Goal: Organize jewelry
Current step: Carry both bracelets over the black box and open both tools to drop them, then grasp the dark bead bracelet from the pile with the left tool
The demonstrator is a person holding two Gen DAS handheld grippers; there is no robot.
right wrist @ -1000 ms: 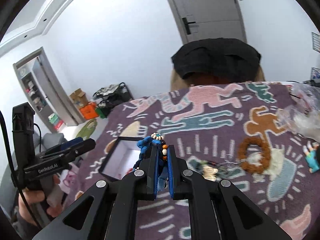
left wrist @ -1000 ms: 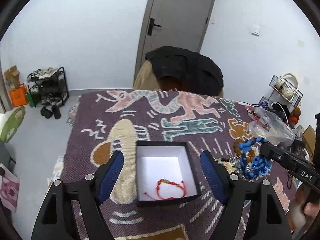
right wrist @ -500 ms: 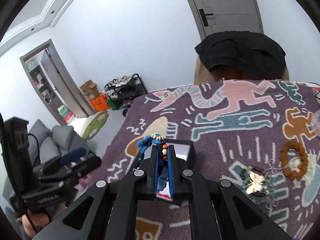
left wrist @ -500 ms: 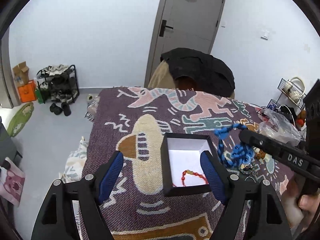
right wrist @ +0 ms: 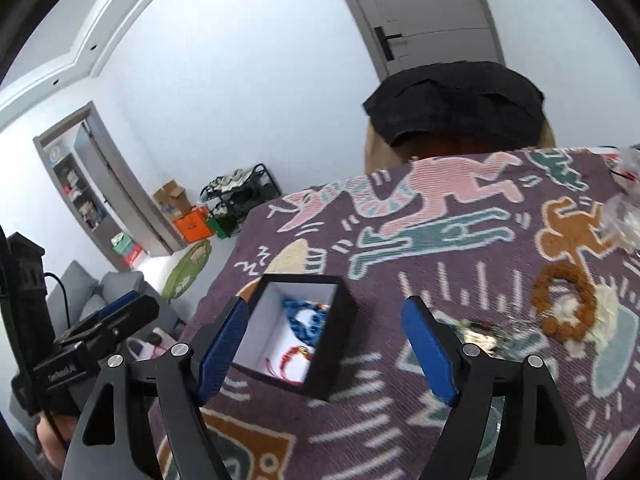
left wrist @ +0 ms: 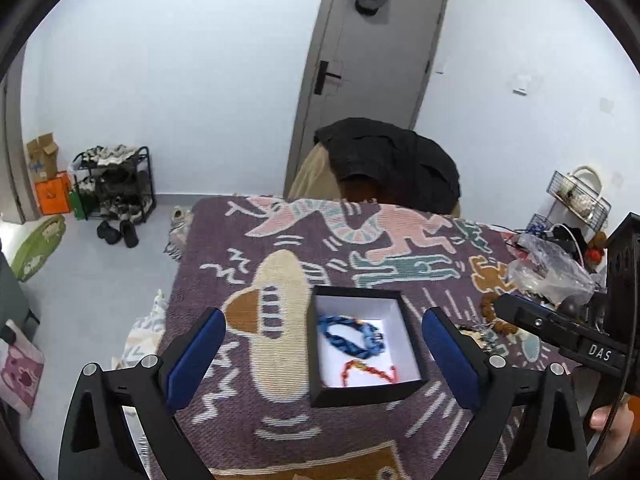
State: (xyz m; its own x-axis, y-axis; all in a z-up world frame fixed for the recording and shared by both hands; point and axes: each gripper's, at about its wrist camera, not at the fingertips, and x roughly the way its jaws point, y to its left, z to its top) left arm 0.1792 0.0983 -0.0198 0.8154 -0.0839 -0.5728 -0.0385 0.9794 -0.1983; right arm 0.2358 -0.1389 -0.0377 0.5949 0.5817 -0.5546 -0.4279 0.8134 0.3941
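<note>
A black box with a white inside (left wrist: 408, 338) (right wrist: 344, 312) sits on the patterned purple cloth. A blue braided bracelet (left wrist: 352, 334) (right wrist: 306, 322) lies in it, with a red cord bracelet (left wrist: 366, 372) (right wrist: 290, 358) nearer the front. My left gripper (left wrist: 324, 364) is open and empty, its jaws either side of the box. My right gripper (right wrist: 326, 344) is open and empty above the box; it also shows in the left wrist view (left wrist: 560, 334).
A brown bead bracelet (right wrist: 566, 304) and a small tangle of jewelry (right wrist: 480, 332) lie on the cloth (right wrist: 460, 248) right of the box. A clear plastic bag (left wrist: 548, 268) lies at the far right. A chair with a black garment (left wrist: 384, 164) stands behind the table.
My right gripper has opened and let go of the blue bracelet, which now lies in the box. The left gripper has stayed open around the box.
</note>
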